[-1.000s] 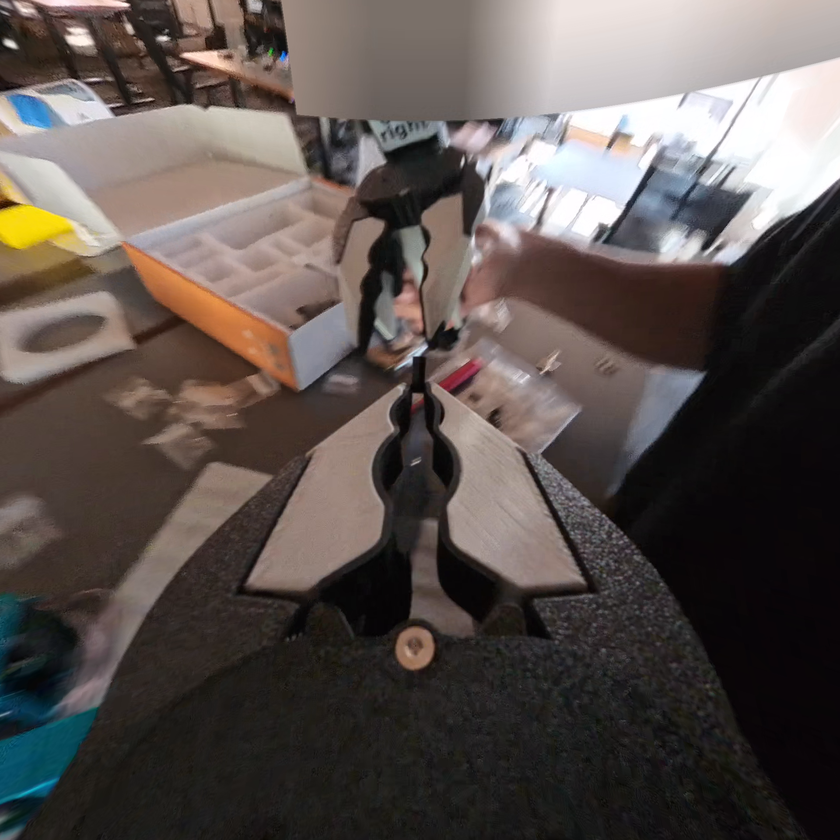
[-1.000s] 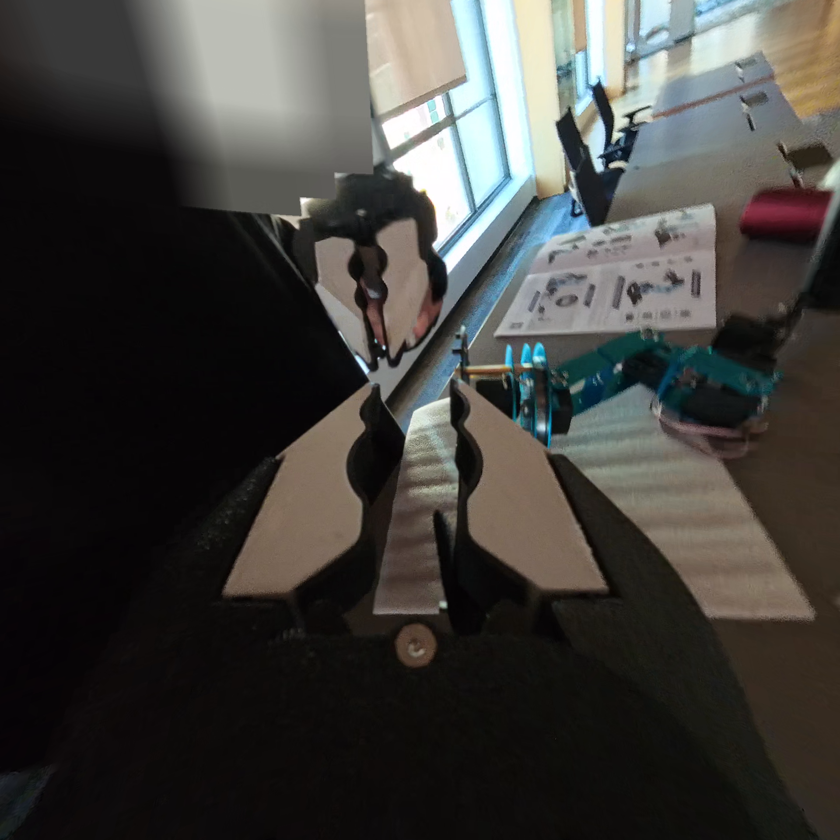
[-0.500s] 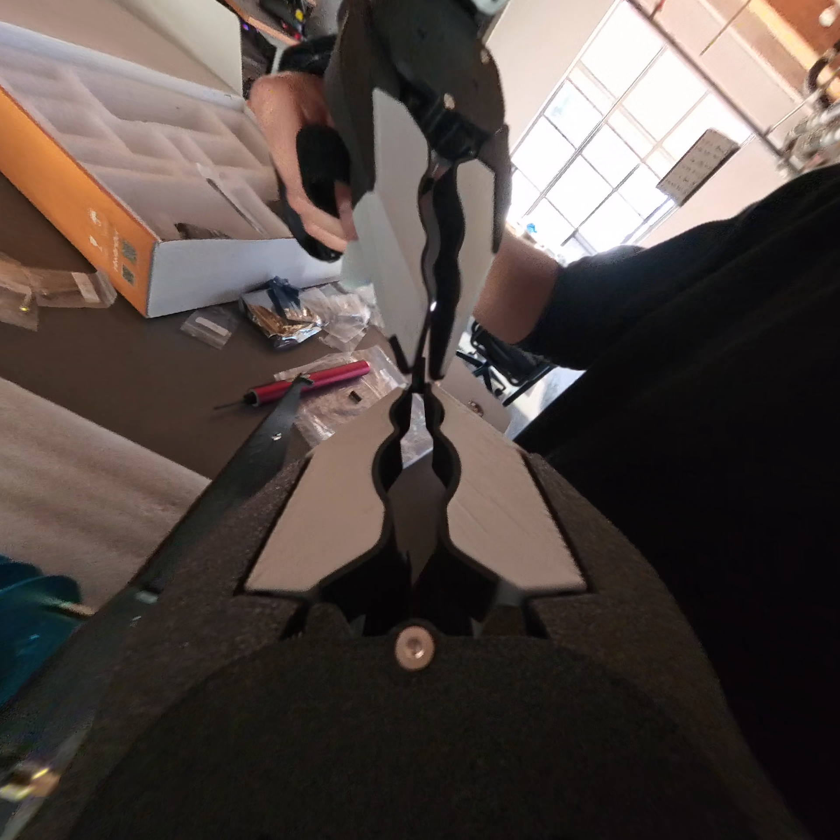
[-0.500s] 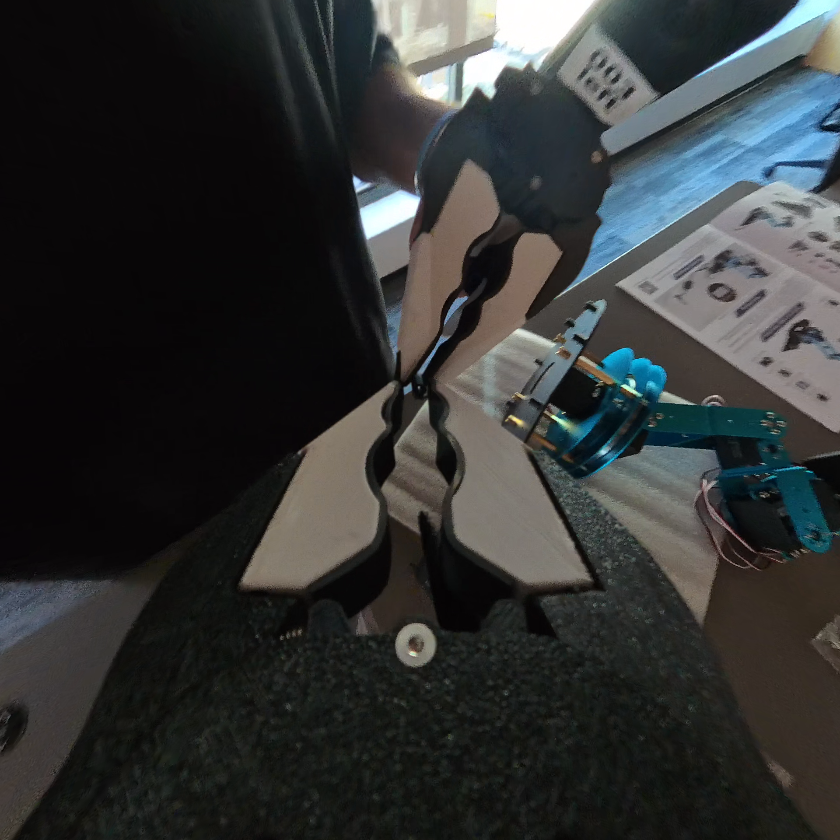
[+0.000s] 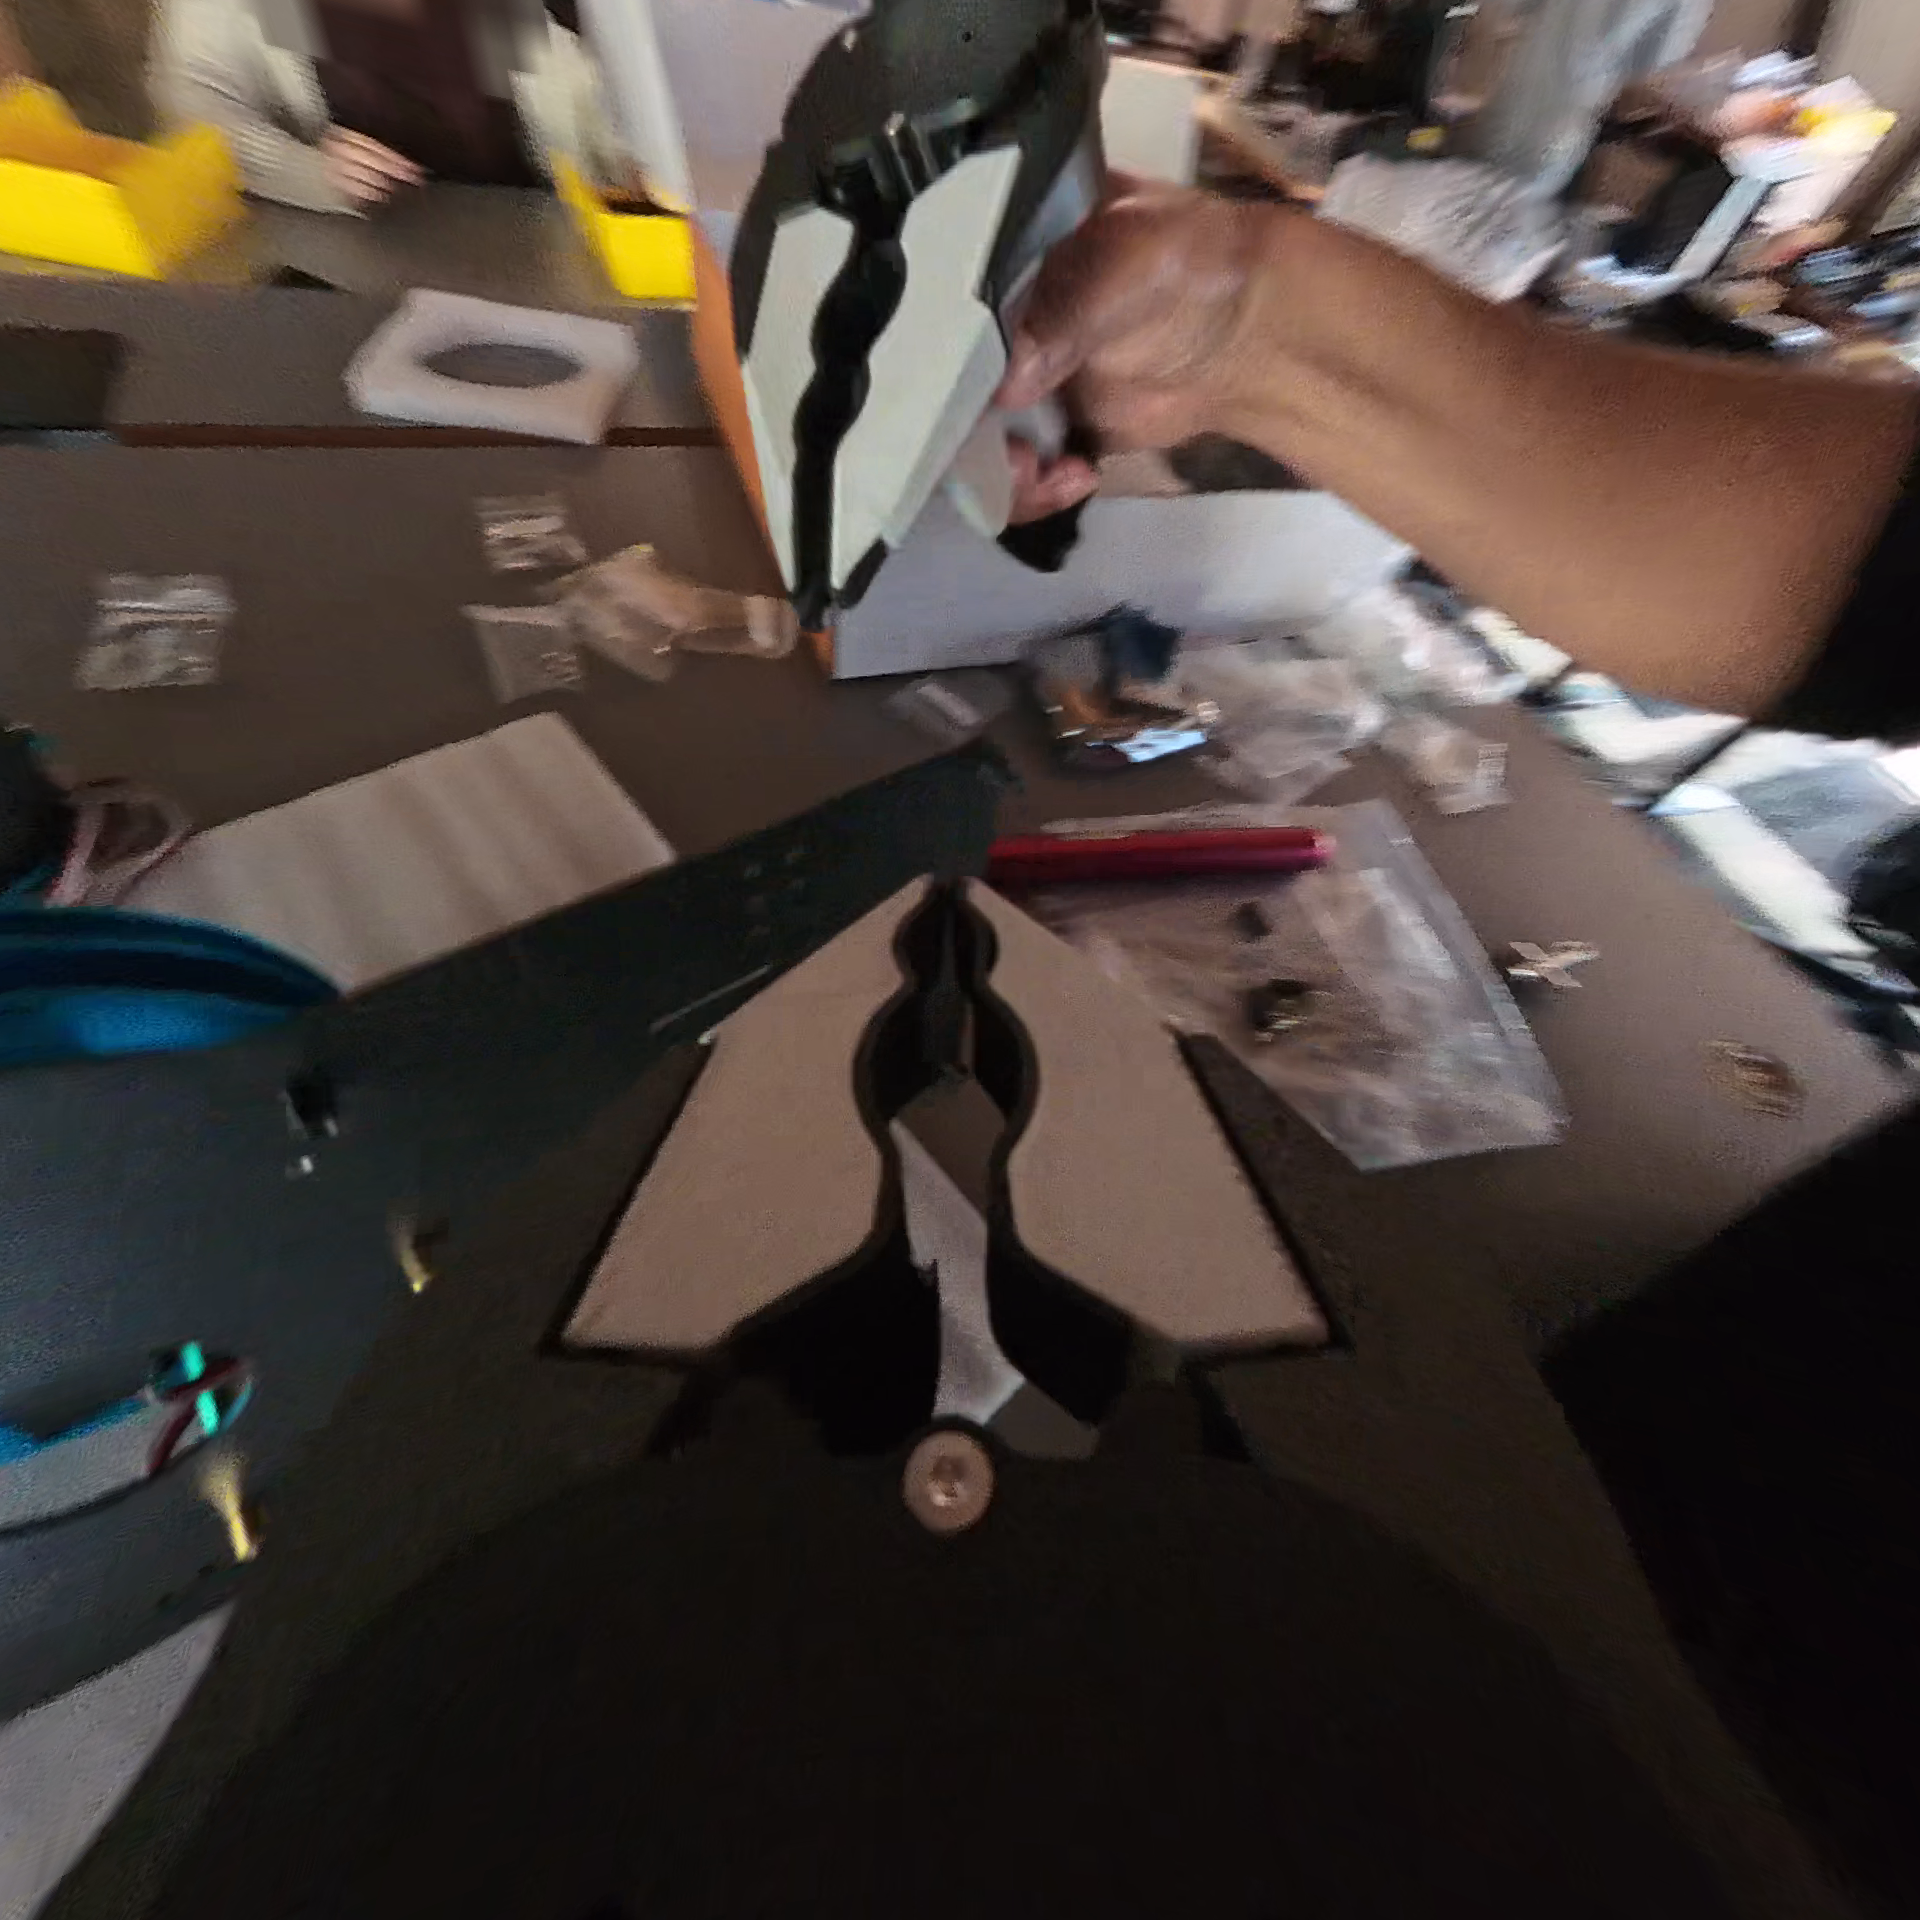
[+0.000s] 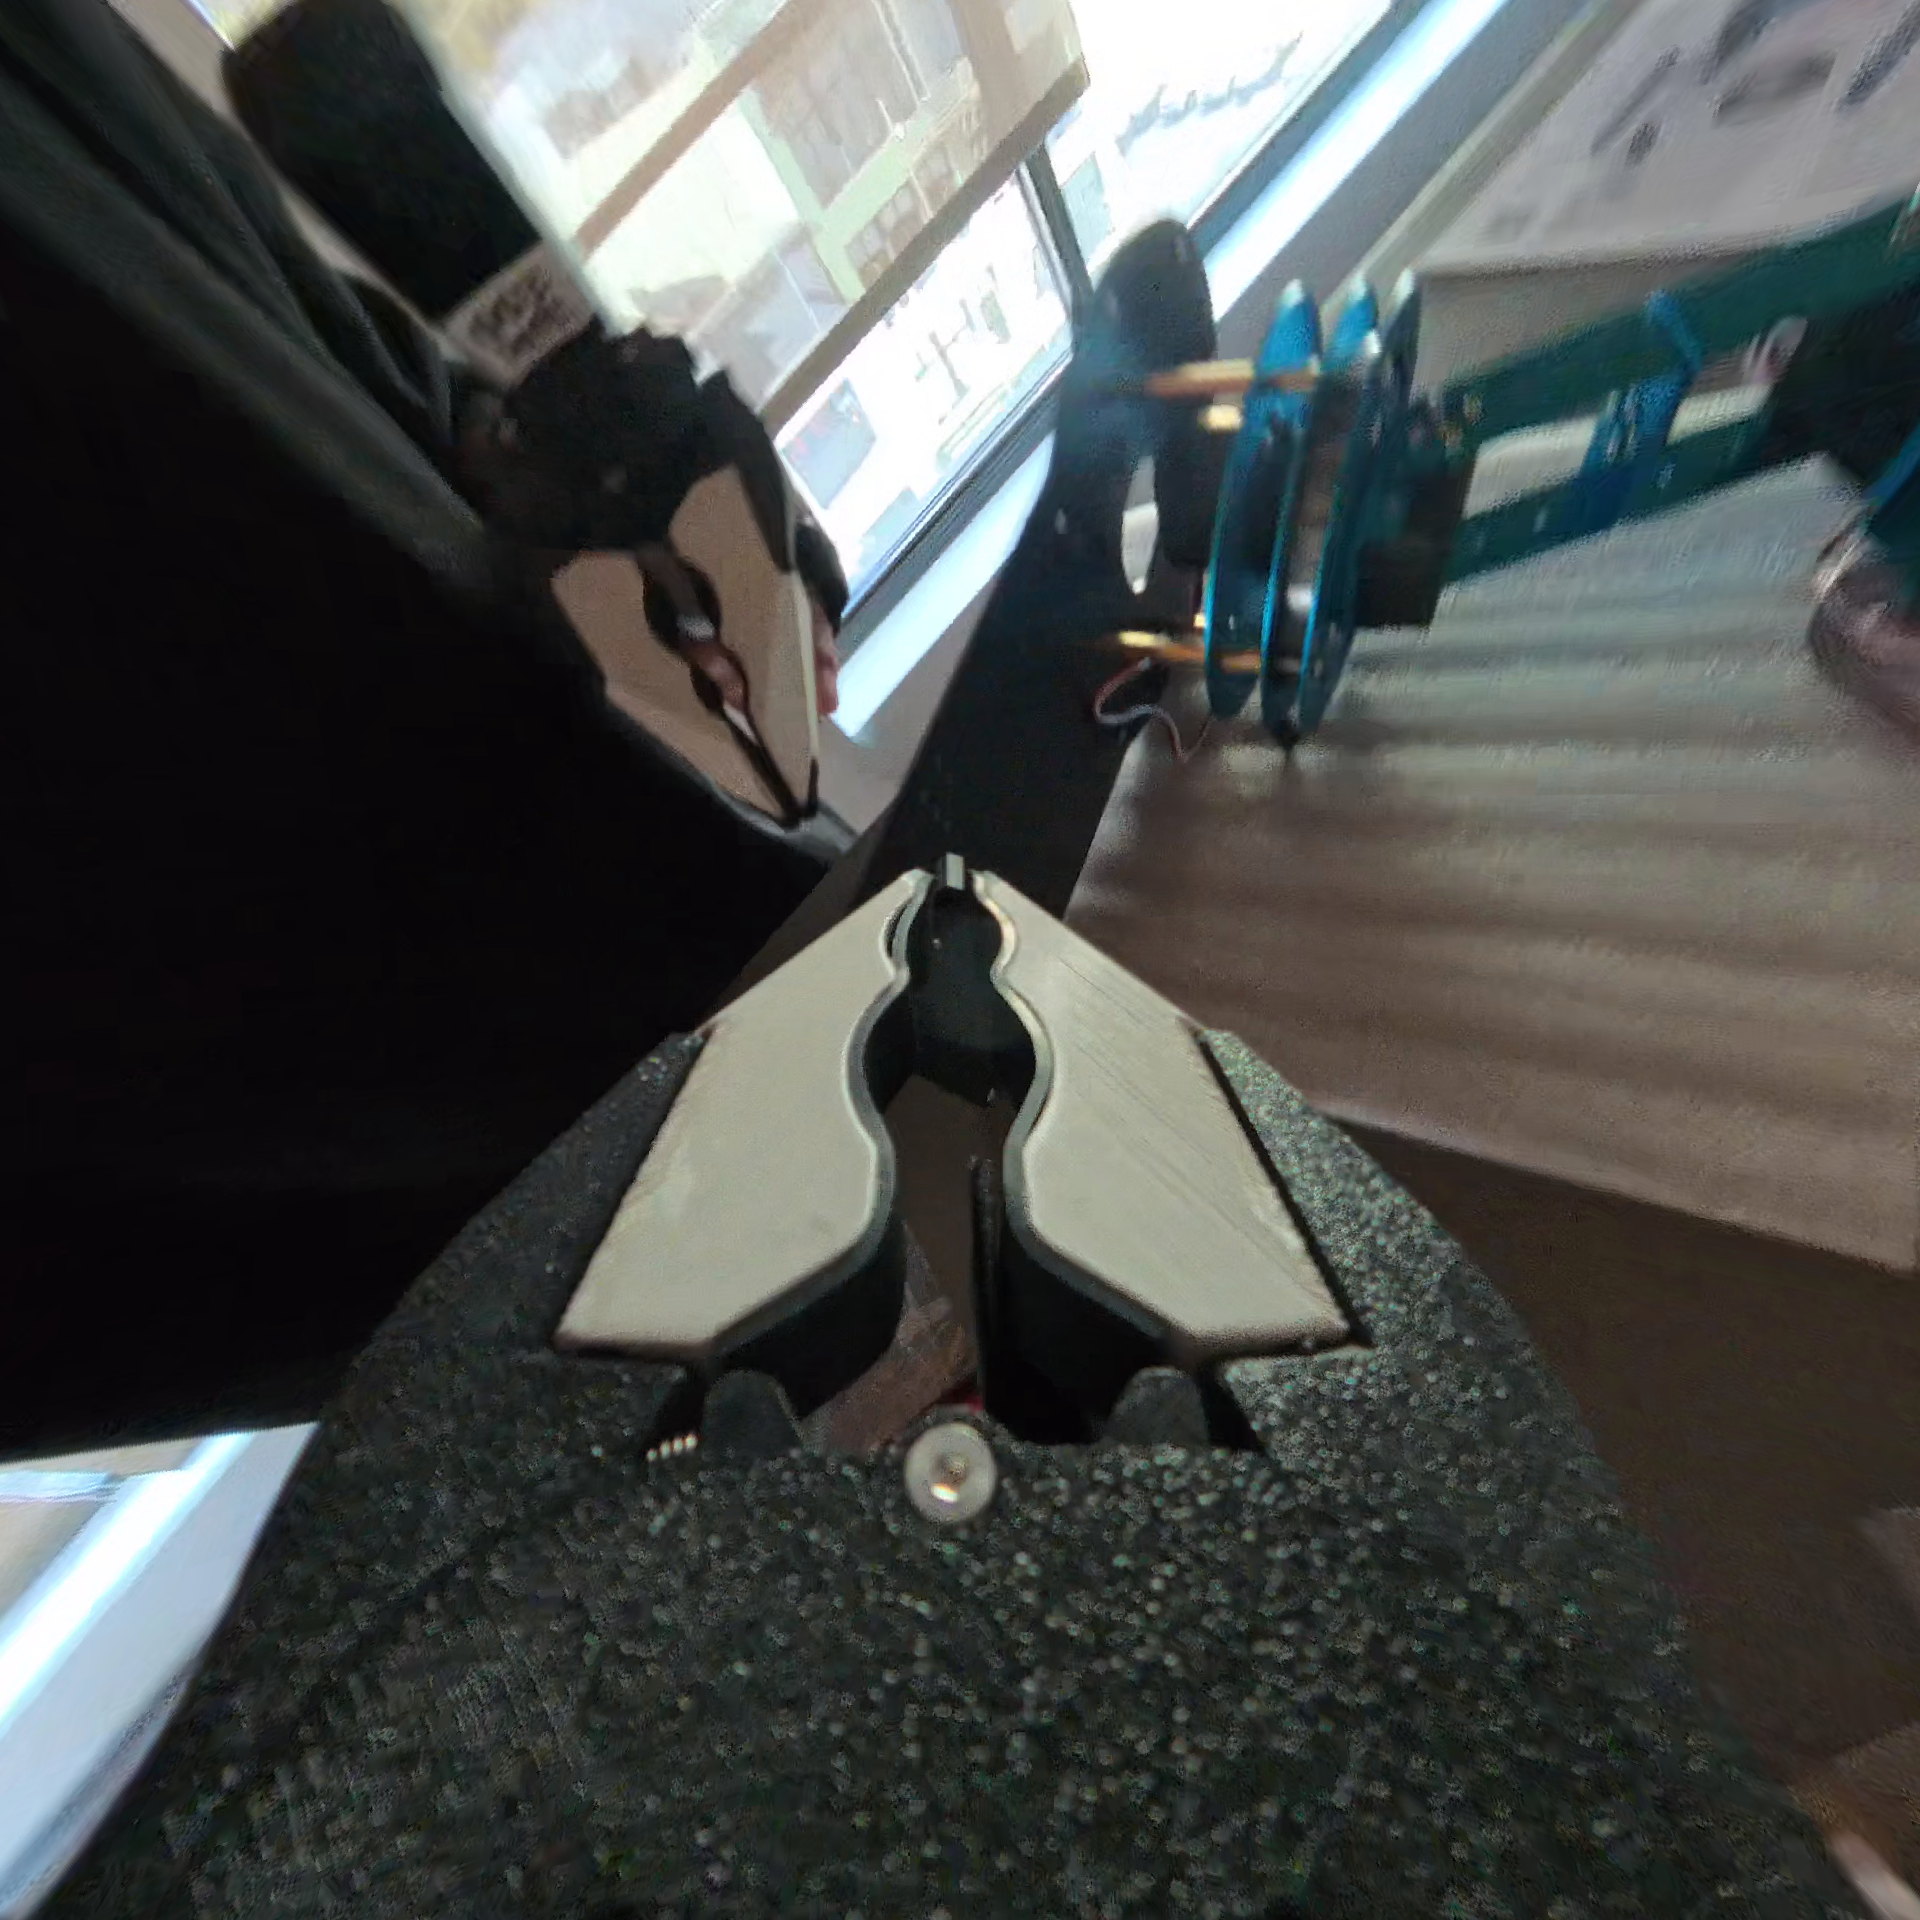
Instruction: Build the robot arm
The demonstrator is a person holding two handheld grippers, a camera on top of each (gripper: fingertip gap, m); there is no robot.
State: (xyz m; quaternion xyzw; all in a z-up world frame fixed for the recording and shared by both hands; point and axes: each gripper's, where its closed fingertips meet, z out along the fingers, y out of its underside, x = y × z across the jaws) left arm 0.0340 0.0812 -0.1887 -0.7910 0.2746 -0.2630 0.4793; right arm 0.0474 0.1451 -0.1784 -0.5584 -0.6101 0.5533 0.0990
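**Two claws closed, R one pinching a small black bit**

Both grippers are closed. L gripper (image 5: pixel 951 899), centre of the left wrist view: tips meet w/ no gap. I can't tell if anything is caught between them. It sits over a black plate (image 5: pixel 727 935) that runs from lower left up to mid-frame. Just past the tips is a red tool handle (image 5: pixel 1153 850), lying flat and touching a clear plastic bag (image 5: pixel 1351 1018) of small dark hardware at centre right.

R gripper (image 6: pixel 951 878), centre of the right wrist view: closed on a small black piece (image 6: pixel 951 865) that pokes out just beyond the tips. In the left view it hangs top centre, tips down, held by a hand (image 5: pixel 1132 332) and in front of an orange-and-white box (image 5: pixel 1091 592).

A blue disc assembly (image 6: pixel 1320 499), upper right of the right view, stands on a ribbed foam sheet (image 6: pixel 1507 883).

Writing: there's a white sticker (image 6: pixel 520 312) on the far gripper at upper left and a printed sheet (image 6: pixel 1662 114) at top right. Both are too blurred for me to read. I see no brand marks.

Small clear bags (image 5: pixel 156 634) lie scattered on the dark table (image 5: pixel 312 582) at mid left.
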